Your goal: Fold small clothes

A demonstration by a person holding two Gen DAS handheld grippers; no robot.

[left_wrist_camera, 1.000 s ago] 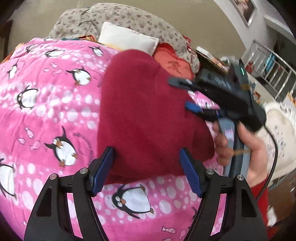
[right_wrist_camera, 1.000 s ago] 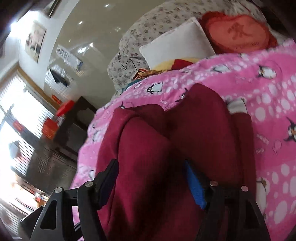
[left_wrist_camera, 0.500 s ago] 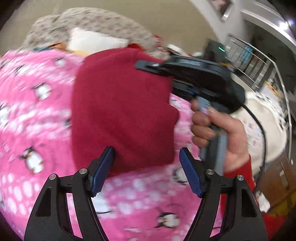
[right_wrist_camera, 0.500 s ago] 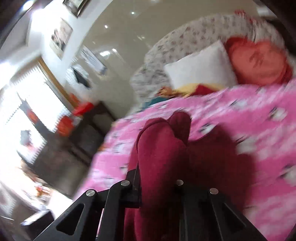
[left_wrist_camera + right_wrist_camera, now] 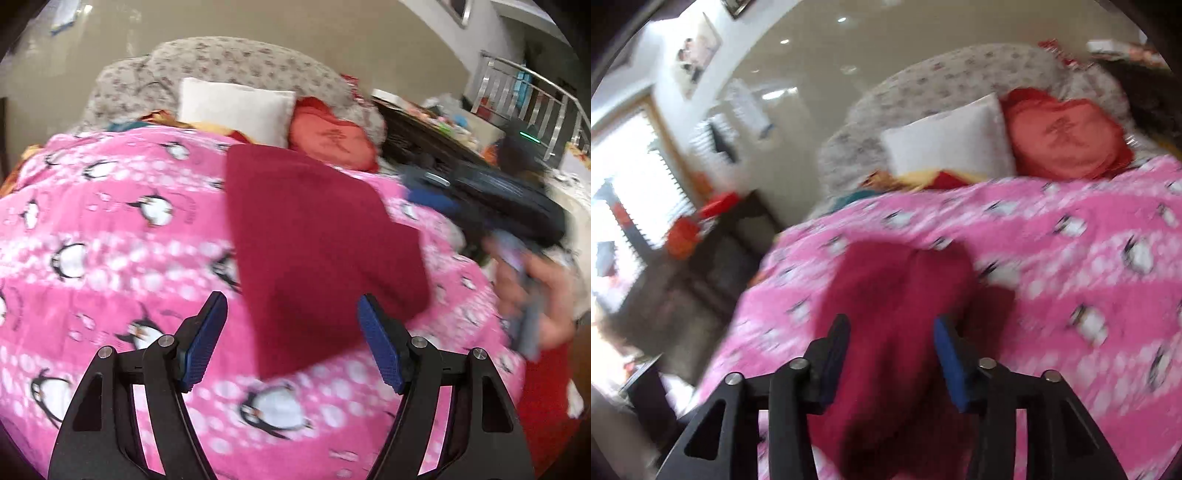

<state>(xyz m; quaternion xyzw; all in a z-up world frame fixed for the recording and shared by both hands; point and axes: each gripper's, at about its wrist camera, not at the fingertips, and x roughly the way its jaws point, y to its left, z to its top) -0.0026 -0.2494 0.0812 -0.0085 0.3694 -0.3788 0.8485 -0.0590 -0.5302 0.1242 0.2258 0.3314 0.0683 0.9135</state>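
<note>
A dark red garment (image 5: 317, 236) lies folded flat on the pink penguin blanket (image 5: 110, 229). My left gripper (image 5: 291, 301) hovers open above its near corner, with nothing between the blue pads (image 5: 203, 339). A hand (image 5: 543, 295) holds my right gripper (image 5: 421, 192) at the garment's right edge. In the right wrist view the red cloth (image 5: 886, 295) shows blurred between and below the right gripper (image 5: 892, 325). Its jaws are opening and the pads (image 5: 951, 365) stand apart from the cloth.
A white pillow (image 5: 236, 107), a red heart cushion (image 5: 332, 136) and a flowered headboard (image 5: 221, 62) are at the far end of the bed. A dark cluttered table (image 5: 428, 133) stands at the right. A dark cabinet (image 5: 701, 258) stands left of the bed.
The right gripper shut on the red cloth, carried it over, then began opening and drew back to the right. The garment now lies flatter. The left gripper rose a little, still open.
</note>
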